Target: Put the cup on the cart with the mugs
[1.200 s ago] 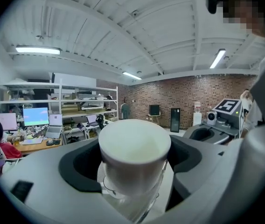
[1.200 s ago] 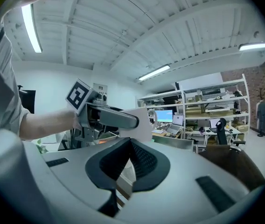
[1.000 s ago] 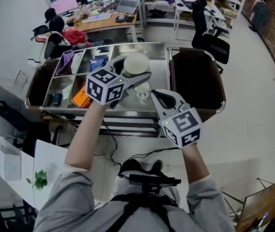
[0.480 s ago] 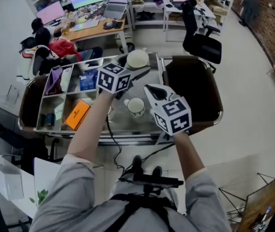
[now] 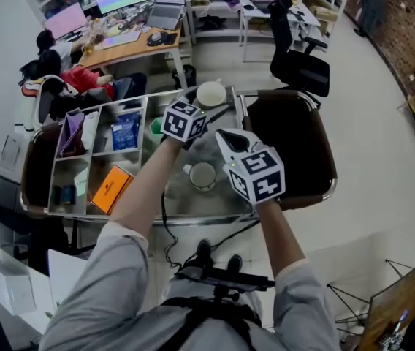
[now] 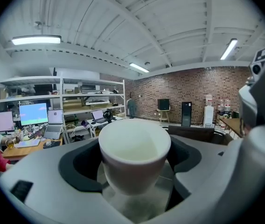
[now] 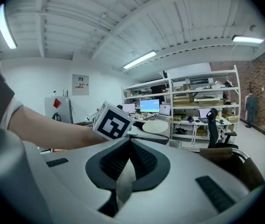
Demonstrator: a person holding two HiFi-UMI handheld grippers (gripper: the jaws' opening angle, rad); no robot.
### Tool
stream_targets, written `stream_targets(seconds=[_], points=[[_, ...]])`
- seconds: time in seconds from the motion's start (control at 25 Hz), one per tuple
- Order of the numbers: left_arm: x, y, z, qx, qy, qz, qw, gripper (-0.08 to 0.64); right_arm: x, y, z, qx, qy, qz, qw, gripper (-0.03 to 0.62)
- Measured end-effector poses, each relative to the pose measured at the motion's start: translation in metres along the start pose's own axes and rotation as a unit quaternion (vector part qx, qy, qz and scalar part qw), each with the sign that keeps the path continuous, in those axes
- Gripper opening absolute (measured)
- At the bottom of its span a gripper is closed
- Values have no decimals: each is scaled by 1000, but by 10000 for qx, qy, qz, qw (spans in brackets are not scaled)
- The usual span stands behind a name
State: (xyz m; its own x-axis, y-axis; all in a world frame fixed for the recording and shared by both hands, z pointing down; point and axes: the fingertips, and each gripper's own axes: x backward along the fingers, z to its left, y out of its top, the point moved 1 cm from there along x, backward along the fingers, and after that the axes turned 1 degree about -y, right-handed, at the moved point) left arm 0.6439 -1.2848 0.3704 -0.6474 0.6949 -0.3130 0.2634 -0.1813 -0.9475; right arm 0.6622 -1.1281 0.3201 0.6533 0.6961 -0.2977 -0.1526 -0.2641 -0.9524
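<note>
A white cup point(image 5: 211, 93) point(image 6: 134, 149) sits upright between the pads of my left gripper point(image 5: 209, 108) point(image 6: 135, 181), which is shut on it over the far part of the steel cart point(image 5: 231, 205). The right gripper view shows the same cup point(image 7: 155, 126) beyond the left gripper's marker cube. A white mug point(image 5: 202, 174) stands on the cart top, nearer to me than the cup and below my left forearm. My right gripper point(image 5: 223, 137) point(image 7: 122, 183) hovers just right of that mug, jaws shut with nothing between them.
The cart's left half is split into compartments holding an orange box point(image 5: 111, 189), a blue packet point(image 5: 125, 131) and small items. Brown bags point(image 5: 295, 148) hang at the cart's right end. An office chair point(image 5: 299, 68) and a desk with monitors point(image 5: 123, 28) lie beyond.
Both grippers have moved farther out over the cart. The left one carried the cup toward the far side, and the mug now lies nearer to me than the cup.
</note>
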Motion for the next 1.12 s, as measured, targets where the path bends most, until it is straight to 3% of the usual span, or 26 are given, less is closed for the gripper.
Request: stream_targets(seconds=[0.44,1.12], points=[[-44,-49,15,198,-73,424,9989,419,-7,-8,-9,-21,-77,98,9999,3],[-59,-94,19,466,-65,790,9958,422,-7,-6,-7,16,-1,82,10000,3]])
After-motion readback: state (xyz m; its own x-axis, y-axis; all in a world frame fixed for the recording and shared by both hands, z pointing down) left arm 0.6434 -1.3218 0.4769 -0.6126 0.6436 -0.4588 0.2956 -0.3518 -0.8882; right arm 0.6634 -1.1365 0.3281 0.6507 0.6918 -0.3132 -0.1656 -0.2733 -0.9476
